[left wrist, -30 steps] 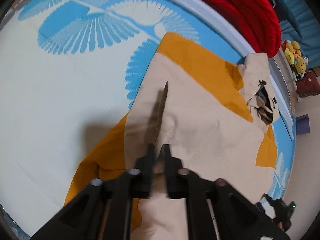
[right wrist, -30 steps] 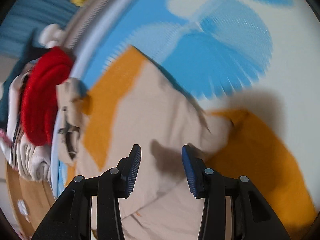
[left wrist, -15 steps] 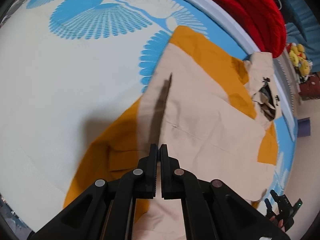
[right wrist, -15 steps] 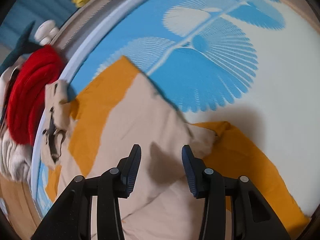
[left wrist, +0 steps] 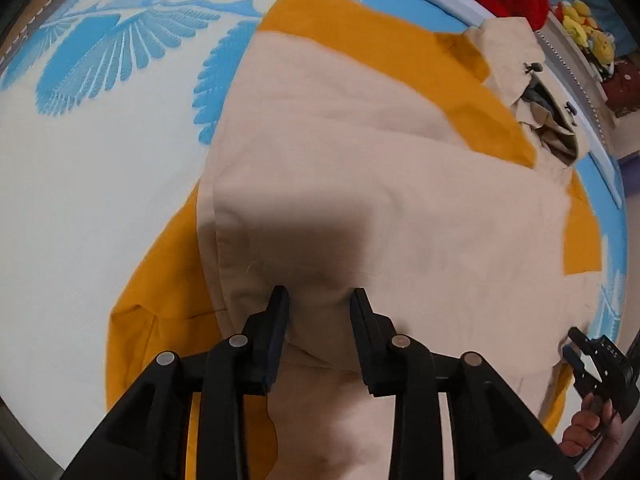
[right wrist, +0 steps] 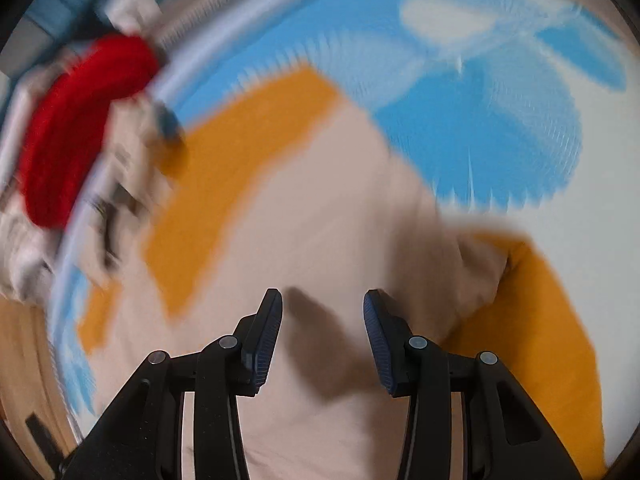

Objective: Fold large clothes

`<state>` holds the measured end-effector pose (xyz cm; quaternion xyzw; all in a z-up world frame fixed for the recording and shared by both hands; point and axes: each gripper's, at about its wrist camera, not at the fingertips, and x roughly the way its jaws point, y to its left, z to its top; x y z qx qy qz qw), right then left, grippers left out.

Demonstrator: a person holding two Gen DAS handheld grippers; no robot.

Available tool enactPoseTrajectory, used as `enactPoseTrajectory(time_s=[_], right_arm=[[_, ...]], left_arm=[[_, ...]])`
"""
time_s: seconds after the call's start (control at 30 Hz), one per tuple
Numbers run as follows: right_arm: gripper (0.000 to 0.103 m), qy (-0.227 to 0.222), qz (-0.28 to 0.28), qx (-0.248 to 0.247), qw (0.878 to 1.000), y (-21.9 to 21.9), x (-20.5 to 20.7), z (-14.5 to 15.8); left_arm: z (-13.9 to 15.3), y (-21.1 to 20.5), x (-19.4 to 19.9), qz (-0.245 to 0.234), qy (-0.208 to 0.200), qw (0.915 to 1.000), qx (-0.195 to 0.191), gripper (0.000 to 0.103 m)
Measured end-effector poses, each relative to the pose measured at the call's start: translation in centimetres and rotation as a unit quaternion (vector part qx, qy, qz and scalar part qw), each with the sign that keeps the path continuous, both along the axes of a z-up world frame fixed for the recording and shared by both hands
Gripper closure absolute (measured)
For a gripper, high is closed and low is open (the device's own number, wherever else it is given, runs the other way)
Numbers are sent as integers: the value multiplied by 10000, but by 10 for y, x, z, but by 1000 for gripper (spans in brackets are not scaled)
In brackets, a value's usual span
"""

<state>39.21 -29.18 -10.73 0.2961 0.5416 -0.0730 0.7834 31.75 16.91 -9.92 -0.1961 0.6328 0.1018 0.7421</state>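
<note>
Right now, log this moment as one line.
left gripper: opening, empty | right gripper: open, empty | beige-orange garment: flat on bed

A white bedsheet (left wrist: 80,208) printed with blue fan-like leaves, and a tan floor (right wrist: 24,360) beyond its edge.

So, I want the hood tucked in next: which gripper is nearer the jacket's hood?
Hard to call. The hood lies far from both. The left gripper, jaws opening, and the right gripper, open, both hang over the jacket body near its hem.
</note>
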Motion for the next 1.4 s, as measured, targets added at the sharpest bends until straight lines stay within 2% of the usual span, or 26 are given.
enactPoseTrajectory(time_s=[0.03,0.1,0.17,0.2,0.27,0.33,0.4,0.5,0.57,0.63,0.7,0.77,0.9,1.0,1.27,1.4], right_arm=[[60,184,-64,64,9998,-3,-2,-9],[59,126,-200,155,9996,-7,-5,-7],[59,-66,-59,51,9999,-3,-4,6],[59,-210,50,-27,9998,-1,-3,12],[59,-108,250,-282,9992,4,1,12],[59,198,299,-353,9987,4,1,3],[59,266,340,-418,9982,4,0,2],[59,-189,687,-947,9929,18,-3,31],[59,-644,978,-1442,9826,31,-7,57],[59,-1034,1215,-1854,9696,44,-13,79],[59,-1274,1380,-2165,9580,54,-24,95],[59,-1379,1451,-2307,9522,60,-34,103],[59,-1470,1527,-2485,9451,67,-53,114],[59,-1500,1549,-2475,9446,67,-62,119],[59,-1486,1556,-2523,9434,62,-69,117],[59,-1446,1527,-2517,9447,56,-67,115]], left_arm=[[5,-3,1,-46,-14,10000,72,74],[22,-8,2,-140,-323,9994,50,74],[26,-13,4,-260,-472,9984,154,73],[22,-15,5,-350,-387,9982,297,73],[3,-14,6,-356,4,9987,363,72],[2,-13,6,-337,-9,9986,403,72],[21,-19,7,-438,-260,9969,600,72],[48,-33,4,-671,-748,9907,919,67],[62,-42,-2,-827,-1059,9851,1075,58],[70,-52,-6,-942,-1238,9808,1180,56],[78,-61,-11,-1049,-1406,9773,1189,55],[83,-67,-19,-1127,-1542,9751,1124,53],[91,-82,-28,-1250,-1789,9696,1110,48],[94,-91,-29,-1254,-1907,9666,1168,46],[97,-99,-24,-952,-2261,9581,1476,45],[92,-100,-16,-810,-2207,9599,1525,45]])
